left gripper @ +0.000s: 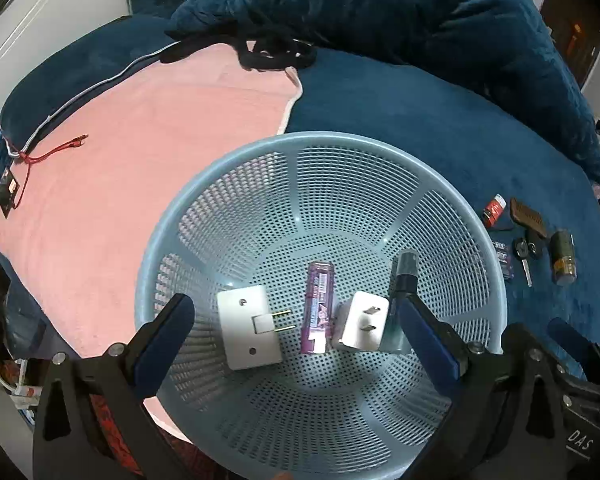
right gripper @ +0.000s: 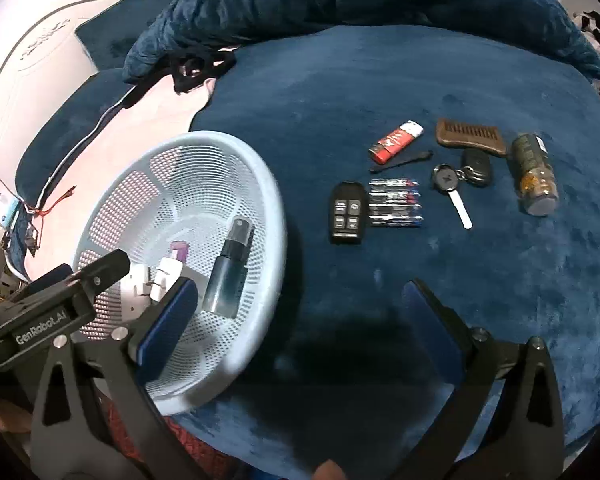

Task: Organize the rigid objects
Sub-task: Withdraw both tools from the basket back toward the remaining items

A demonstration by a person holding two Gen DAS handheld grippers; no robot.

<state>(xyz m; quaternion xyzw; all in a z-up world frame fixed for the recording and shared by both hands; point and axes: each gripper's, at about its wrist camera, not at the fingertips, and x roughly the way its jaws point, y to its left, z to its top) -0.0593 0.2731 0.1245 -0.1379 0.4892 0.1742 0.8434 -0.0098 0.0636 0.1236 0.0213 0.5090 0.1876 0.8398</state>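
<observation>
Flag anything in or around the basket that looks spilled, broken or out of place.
Nothing stands out. The basket sits upright holding two white plug adapters, a purple tube and a spray bottle, all lying intact. The remaining items lie neatly on the blue blanket.

The left tool points steeply downward with its jaws spread wide and nothing between the blue pads. The right tool tilts down likewise, jaws fully apart and empty. Each tool's black frame shows at the edge of the other's view.
</observation>
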